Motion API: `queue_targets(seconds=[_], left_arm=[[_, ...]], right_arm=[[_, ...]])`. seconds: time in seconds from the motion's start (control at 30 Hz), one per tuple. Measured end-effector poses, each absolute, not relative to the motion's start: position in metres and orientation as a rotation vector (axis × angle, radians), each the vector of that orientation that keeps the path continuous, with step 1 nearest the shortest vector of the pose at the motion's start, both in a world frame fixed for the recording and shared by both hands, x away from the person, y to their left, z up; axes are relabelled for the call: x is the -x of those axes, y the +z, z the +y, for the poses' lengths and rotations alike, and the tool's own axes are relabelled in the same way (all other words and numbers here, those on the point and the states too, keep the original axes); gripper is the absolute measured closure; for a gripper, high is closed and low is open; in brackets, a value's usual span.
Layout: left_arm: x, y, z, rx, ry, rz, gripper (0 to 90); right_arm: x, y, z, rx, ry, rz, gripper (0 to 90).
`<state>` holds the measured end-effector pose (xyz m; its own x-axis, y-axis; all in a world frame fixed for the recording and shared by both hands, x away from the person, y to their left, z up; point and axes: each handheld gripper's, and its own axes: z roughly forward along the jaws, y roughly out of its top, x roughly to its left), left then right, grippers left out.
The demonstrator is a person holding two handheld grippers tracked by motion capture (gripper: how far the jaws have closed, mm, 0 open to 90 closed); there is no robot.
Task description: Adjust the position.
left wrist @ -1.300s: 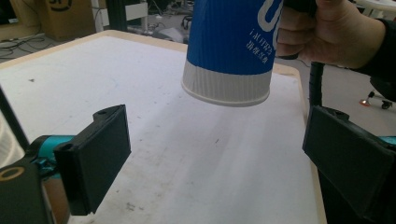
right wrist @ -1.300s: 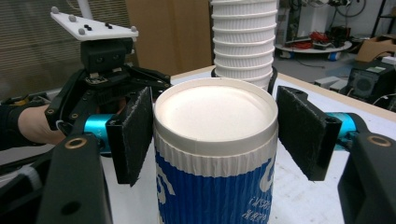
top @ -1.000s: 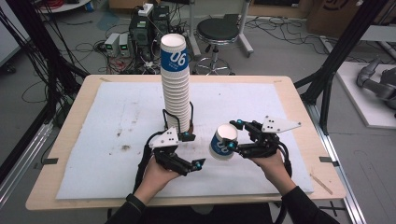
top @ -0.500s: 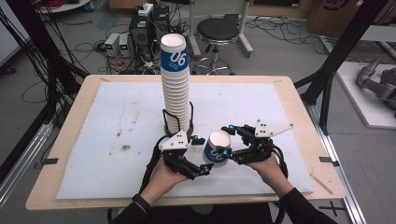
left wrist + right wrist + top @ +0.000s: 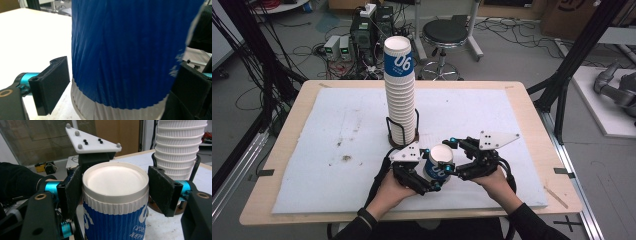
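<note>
Paper, thin and ribbed, makes this blue cup [image 5: 439,164] light and easy to crush, so I judge it wants a gentle squeeze low on the stiff banded wall, not at the rim. It sits low in the middle of the high view, between the two hands above the bench [image 5: 522,125], just in front of the tall cup stack [image 5: 400,95] in its wire holder.

From the left hand-held gripper [image 5: 120,82] view, the blue wall looms close, with one pad clearly off it and the other hard to judge, so its jaws look wide.

From the right hand-held gripper [image 5: 115,192] view, the cup's white end faces up; the pads flank the wall closely, one seeming to touch, but I cannot tell whether they grip.
</note>
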<state>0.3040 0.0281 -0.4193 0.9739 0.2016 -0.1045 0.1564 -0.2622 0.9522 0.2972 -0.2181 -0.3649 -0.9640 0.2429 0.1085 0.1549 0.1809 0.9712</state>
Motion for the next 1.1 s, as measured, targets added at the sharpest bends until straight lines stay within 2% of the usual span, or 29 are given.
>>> queue_targets(seconds=[0.13,0.43,0.63,0.8,1.1], left_arm=[[-0.303,-0.418,0.03,-1.84,0.048,0.24,15.9],[-0.303,-0.415,0.033,-1.85,0.012,0.224,21.9],[-0.305,-0.408,0.036,-1.88,-0.002,0.214,22.0],[-0.305,-0.398,0.037,-1.973,0.028,0.2,22.7],[-0.3,-0.385,0.029,-2.177,0.134,0.175,23.9]], right_arm=[[-0.297,-0.365,-0.218,-0.398,1.927,2.362,31.1],[-0.299,-0.365,-0.217,-0.392,1.936,2.36,30.7],[-0.301,-0.36,-0.219,-0.387,1.938,2.407,23.7],[-0.305,-0.347,-0.228,-0.384,1.885,2.466,19.4],[-0.304,-0.336,-0.23,-0.329,1.681,2.61,19.4]])
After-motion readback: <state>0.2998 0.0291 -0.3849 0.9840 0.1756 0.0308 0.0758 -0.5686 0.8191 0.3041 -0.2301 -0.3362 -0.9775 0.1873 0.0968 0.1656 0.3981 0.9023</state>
